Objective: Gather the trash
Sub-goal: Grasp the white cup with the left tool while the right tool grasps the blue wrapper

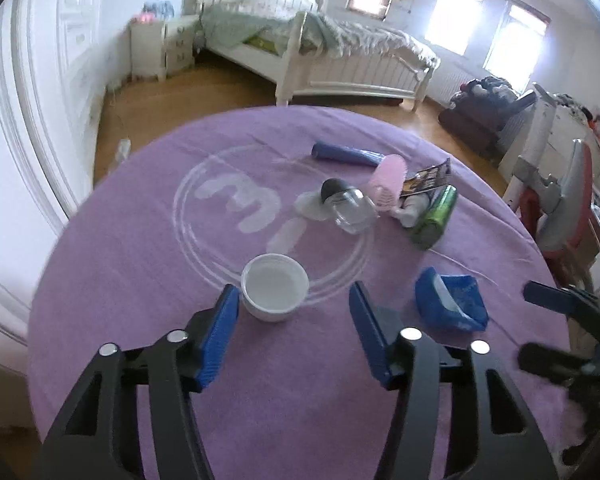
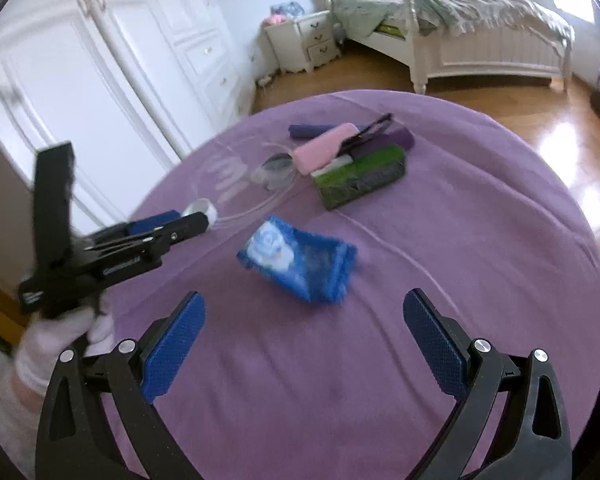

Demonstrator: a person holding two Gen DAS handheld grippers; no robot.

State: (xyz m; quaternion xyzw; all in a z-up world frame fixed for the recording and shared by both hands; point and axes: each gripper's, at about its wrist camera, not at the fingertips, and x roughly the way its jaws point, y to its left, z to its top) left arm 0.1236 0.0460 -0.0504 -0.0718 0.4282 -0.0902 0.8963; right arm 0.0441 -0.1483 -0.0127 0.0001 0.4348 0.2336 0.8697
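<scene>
Two grippers are at the approach stage, and neither holds anything. Your left gripper (image 1: 294, 312) has its jaws spread wide, with the white cup (image 1: 275, 286) sitting just ahead of and between the fingertips. Your right gripper (image 2: 304, 332) is likewise fully spread over bare purple tablecloth (image 2: 460, 240), with the blue wrapper (image 2: 298, 258) a short way ahead of it.

Judged from this layout, the step in hand is the first pickup, and no trash has yet been collected. For the next move, advance the left gripper until the cup lies between the pads, then close on its wall. The wrapper is thin and crumpled, so expect to pinch a raised fold.

Containers, near to far:
- White cup: upright, apparently empty.
- Blue wrapper: open at one end; contents cannot be determined.
- Clear jar (image 1: 350, 210): lying on its side with a dark cap, apparently empty.
- Green packet (image 2: 360, 180): lying flat at the far right, touching the pink item (image 2: 324, 148).

No bin is visible in either view.
</scene>
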